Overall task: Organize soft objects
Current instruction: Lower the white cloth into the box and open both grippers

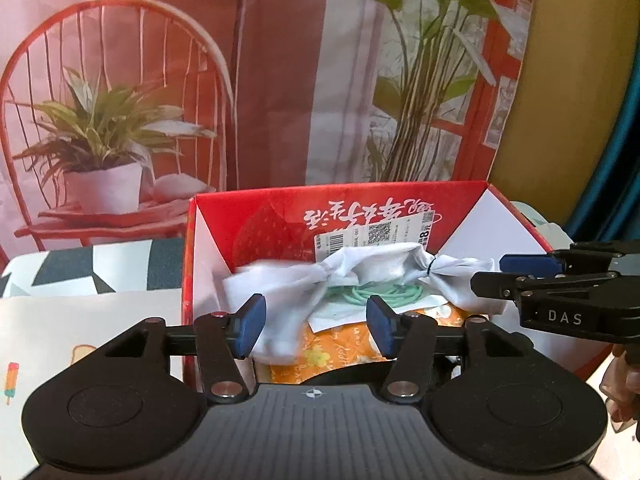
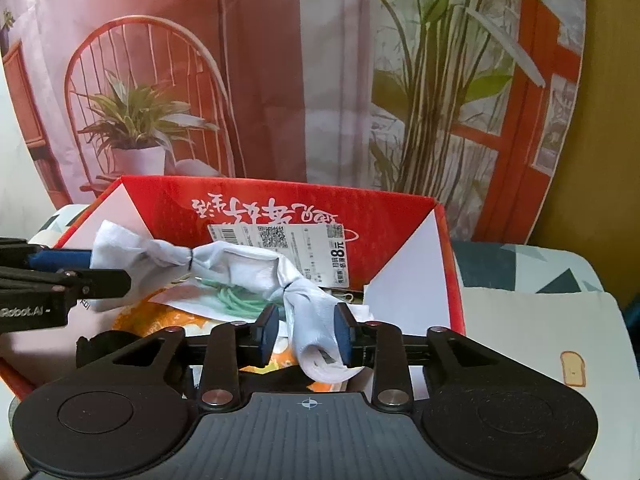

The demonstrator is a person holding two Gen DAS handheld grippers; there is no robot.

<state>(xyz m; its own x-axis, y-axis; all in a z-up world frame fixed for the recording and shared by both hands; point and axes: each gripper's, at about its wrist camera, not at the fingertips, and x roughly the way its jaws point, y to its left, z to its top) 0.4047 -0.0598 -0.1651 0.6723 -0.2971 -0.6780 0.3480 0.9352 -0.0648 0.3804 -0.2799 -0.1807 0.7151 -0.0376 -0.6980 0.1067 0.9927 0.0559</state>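
A white cloth bundle (image 1: 372, 268), tied at two points like a candy wrapper, hangs over the open red cardboard box (image 1: 280, 212). In the left wrist view my left gripper (image 1: 314, 326) is open, one end of the cloth lying loose between its pads. The other gripper (image 1: 516, 276) comes in from the right, near the cloth's other end. In the right wrist view the right gripper (image 2: 306, 330) stands open around a cloth end (image 2: 316, 332), and the other gripper (image 2: 80, 268) enters from the left by the far end. Green cord (image 2: 236, 300) and orange patterned fabric (image 1: 340, 348) lie in the box (image 2: 400, 216).
A printed backdrop with a red chair and plants (image 1: 108, 128) hangs behind the box. A patterned cloth surface (image 1: 80, 268) and a white mat with small drawings (image 2: 540, 340) surround the box. A price label (image 2: 296, 240) is stuck inside the box's back wall.
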